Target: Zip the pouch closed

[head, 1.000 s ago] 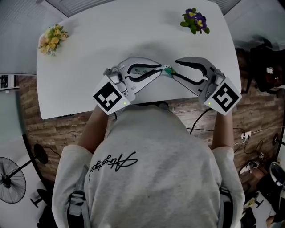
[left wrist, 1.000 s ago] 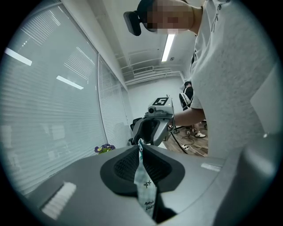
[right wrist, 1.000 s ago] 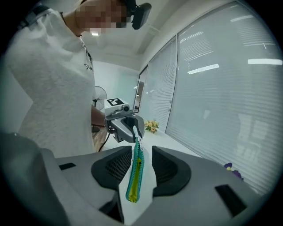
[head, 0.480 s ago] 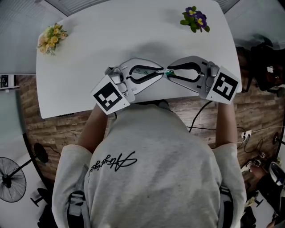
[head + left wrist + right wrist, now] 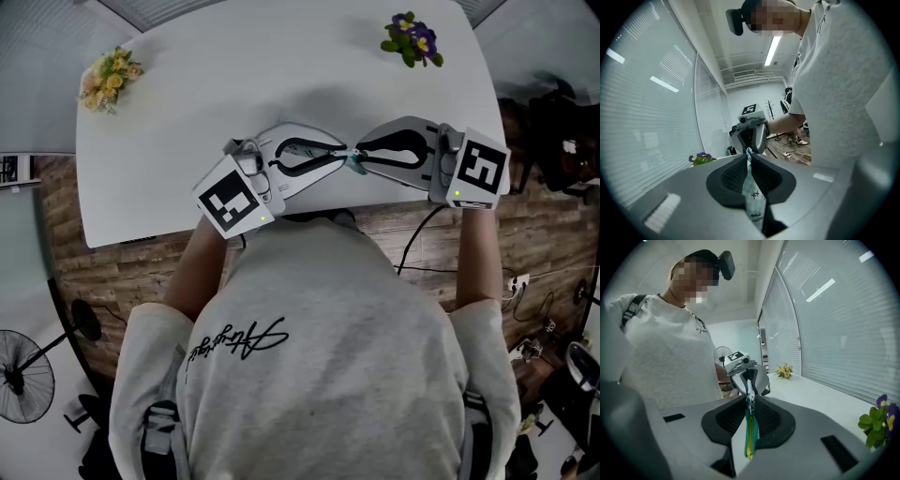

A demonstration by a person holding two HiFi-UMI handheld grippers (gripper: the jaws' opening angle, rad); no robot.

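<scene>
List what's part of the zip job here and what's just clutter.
Job: pouch, held in the left gripper; its zipper, between the right gripper jaws, which have just been closing on it.
Lying about: yellow flowers and purple flowers on the table; fan on the floor.

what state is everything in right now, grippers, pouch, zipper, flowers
left gripper, shut on the pouch's printed fabric end
right gripper, jaws have just been closing, now shut on the zipper
pouch, held between both grippers
zipper, teal, can't tell how far it is zipped
yellow flowers, lying on the table, untouched
purple flowers, on the table, untouched
</scene>
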